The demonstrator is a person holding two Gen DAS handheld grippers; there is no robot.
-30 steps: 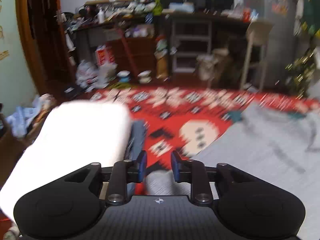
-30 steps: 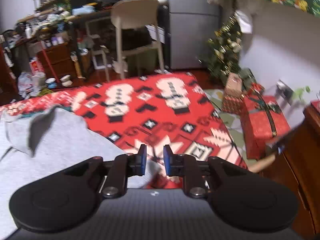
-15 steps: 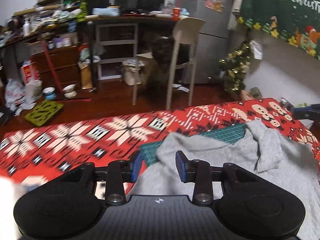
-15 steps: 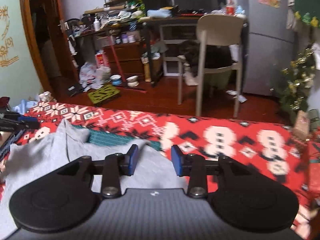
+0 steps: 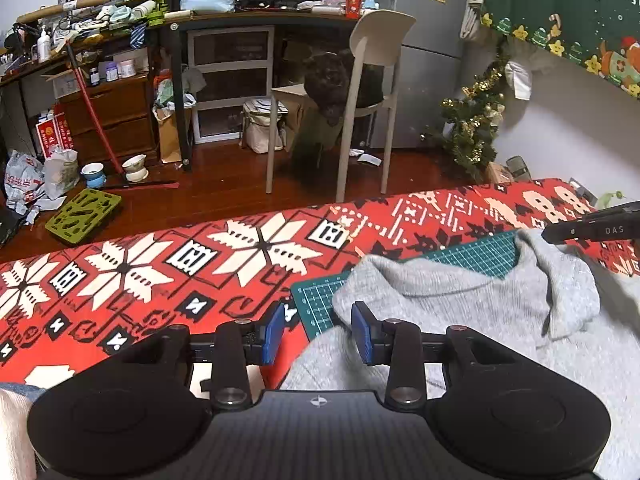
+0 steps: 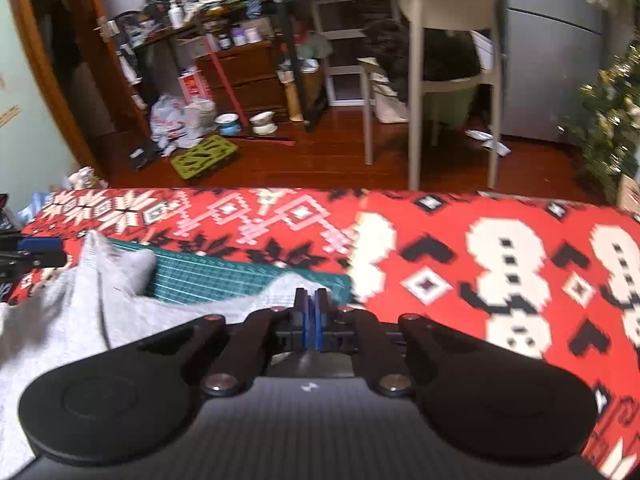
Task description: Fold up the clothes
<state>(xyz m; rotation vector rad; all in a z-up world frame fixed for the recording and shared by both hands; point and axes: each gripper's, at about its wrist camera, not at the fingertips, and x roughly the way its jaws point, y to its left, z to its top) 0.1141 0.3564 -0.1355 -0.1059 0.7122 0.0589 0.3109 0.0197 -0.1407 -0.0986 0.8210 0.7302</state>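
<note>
Home, lived-in room w/ xmas decor: cluttered desk [image 5: 240, 20], chair [image 5: 360, 92], fridge [image 6: 560, 40], small tree [image 5: 476, 120], pet bowls [image 5: 112, 168] on wood floor [image 5: 224, 192].

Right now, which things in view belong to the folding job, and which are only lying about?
For the job:
- grey garment
- left hand-held gripper, open at its edge
- right hand-held gripper, shut on its corner

Lying about:
- green cutting mat
- red patterned cloth
- chair
- small Christmas tree
</note>
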